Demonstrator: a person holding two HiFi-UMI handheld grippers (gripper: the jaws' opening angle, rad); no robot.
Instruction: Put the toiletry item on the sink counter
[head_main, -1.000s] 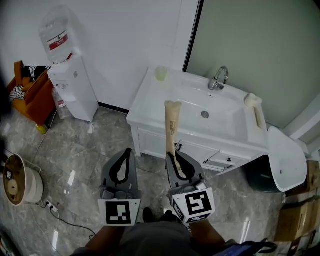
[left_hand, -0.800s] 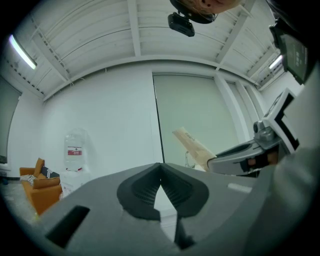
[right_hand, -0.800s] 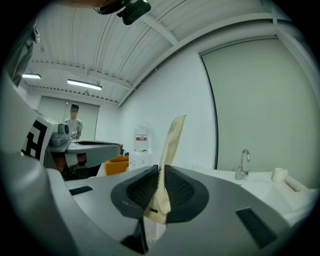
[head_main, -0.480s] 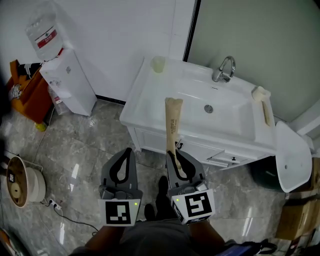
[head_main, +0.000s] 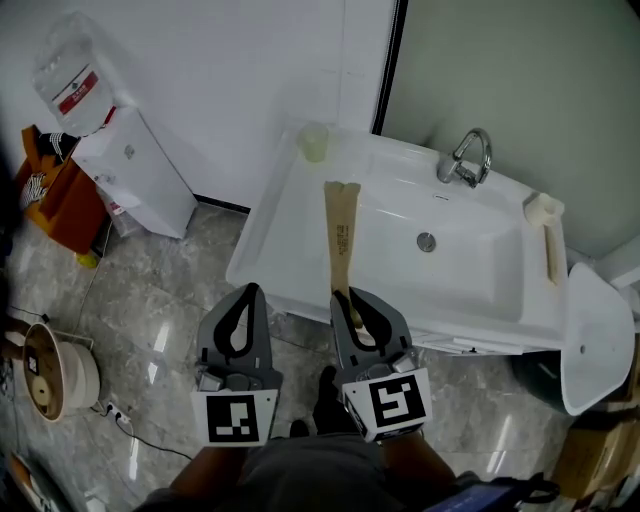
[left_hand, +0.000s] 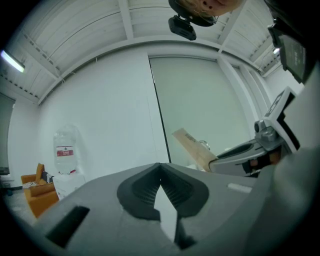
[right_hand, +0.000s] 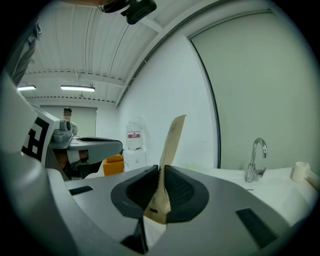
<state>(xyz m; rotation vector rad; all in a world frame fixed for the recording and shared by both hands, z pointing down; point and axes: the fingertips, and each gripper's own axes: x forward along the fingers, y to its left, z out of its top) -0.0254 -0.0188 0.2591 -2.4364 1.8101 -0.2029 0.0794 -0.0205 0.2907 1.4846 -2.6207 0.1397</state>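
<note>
Worktop (head_main: 285, 240) has swung closer, now beneath the tan tube (head_main: 340, 235). Left gripper (head_main: 250, 292) at nine o'clock, jaws together, empty. Right gripper (head_main: 345, 298) pinches the tube's lower end, tip pointing twelve o'clock. It looks light, flat and bendy, so that low hold suits.

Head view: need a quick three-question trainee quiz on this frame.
1. True or false: the left tongs are clamped on the tan sachet.
2. What stands at the far left corner of the sink counter? A) pale cup B) folded towel C) soap bottle
3. Fill in: the sachet is gripped at its near end by the ____ tongs.
Key: 1 false, they are shut on nothing; 2 A; 3 right tongs.
</note>
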